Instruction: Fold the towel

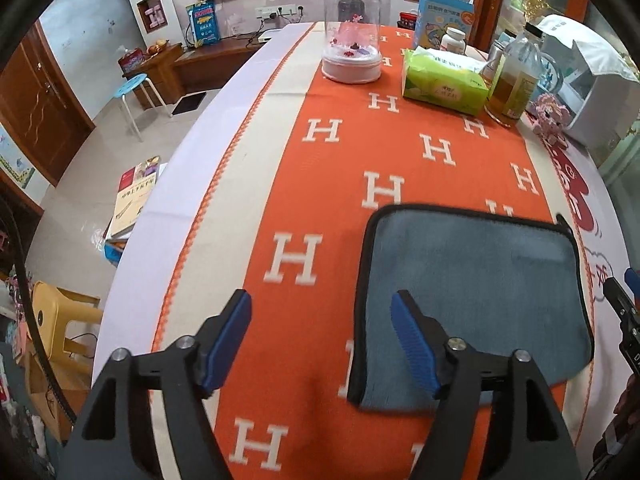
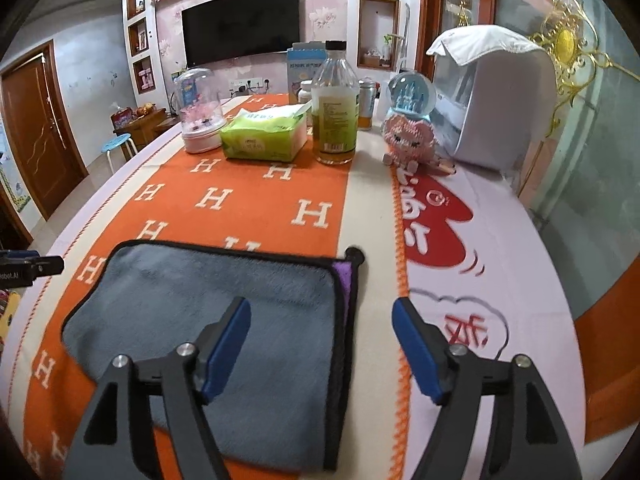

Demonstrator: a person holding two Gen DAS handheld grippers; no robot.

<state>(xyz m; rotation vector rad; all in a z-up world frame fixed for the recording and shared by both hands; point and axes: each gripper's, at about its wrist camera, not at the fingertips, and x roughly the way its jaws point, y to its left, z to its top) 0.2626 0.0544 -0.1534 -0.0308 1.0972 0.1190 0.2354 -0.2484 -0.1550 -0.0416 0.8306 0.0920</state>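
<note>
A grey towel [image 1: 472,280] with black trim lies folded flat on the orange table runner. In the right wrist view the towel [image 2: 224,320] shows a purple under-layer along its right edge. My left gripper [image 1: 322,340] is open and empty above the towel's left edge, its right finger over the cloth. My right gripper [image 2: 322,344] is open and empty above the towel's right edge, its left finger over the cloth. The right gripper's tip shows at the left view's far right edge [image 1: 624,304].
At the table's far end stand a glass dome ornament [image 1: 352,36], a green tissue pack [image 1: 440,80], a bottle of yellow liquid [image 1: 516,76], a pink knitted toy [image 2: 408,140] and a white appliance [image 2: 492,96]. The table's left edge [image 1: 168,184] drops to the floor, with stools below.
</note>
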